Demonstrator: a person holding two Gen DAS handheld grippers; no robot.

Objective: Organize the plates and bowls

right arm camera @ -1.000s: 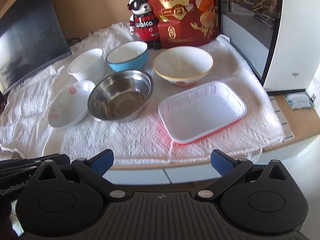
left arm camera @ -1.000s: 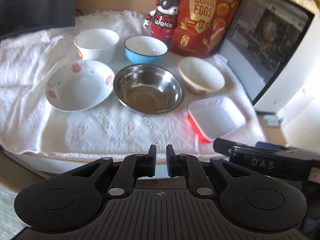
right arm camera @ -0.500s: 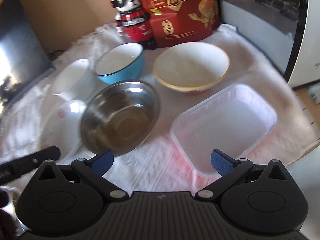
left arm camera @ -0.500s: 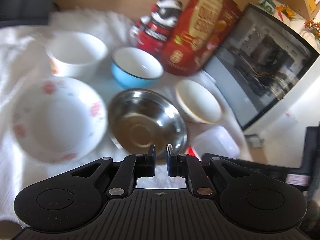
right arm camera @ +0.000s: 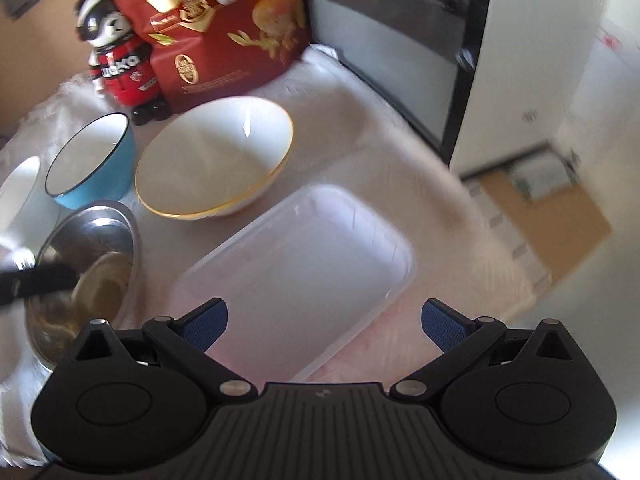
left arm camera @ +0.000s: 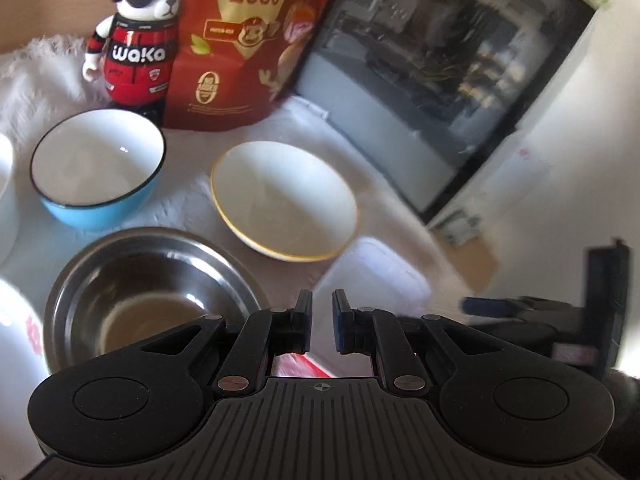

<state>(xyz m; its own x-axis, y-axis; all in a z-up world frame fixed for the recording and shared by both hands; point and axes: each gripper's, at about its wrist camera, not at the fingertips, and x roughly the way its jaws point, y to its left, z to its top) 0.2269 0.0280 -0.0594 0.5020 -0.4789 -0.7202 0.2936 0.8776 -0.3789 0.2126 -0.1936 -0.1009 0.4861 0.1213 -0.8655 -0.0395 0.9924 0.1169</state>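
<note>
My left gripper (left arm camera: 322, 312) is shut with nothing in it, hovering over the near rim of the steel bowl (left arm camera: 152, 292) and the corner of the plastic tray (left arm camera: 372, 280). Beyond it stand a gold-rimmed white bowl (left arm camera: 284, 200) and a blue bowl (left arm camera: 96, 172). My right gripper (right arm camera: 324, 320) is open and empty, low over the white plastic tray (right arm camera: 304, 272). The right view also holds the gold-rimmed bowl (right arm camera: 212, 156), the blue bowl (right arm camera: 92, 160), the steel bowl (right arm camera: 88, 276) and a white bowl (right arm camera: 20, 192) at the left edge. A flowered plate (left arm camera: 16, 344) shows at the far left.
A white cloth (right arm camera: 360, 120) covers the table. A panda figure (left arm camera: 136, 40) and a red quail-egg bag (left arm camera: 248, 40) stand at the back. A white appliance with a dark glass door (left arm camera: 440, 88) blocks the right side. The bare table edge (right arm camera: 552, 220) lies at right.
Both grippers have come forward and down over the dishes. The left one swung right, from the flowered plate toward the steel bowl and tray. The right one closed in on the tray.
</note>
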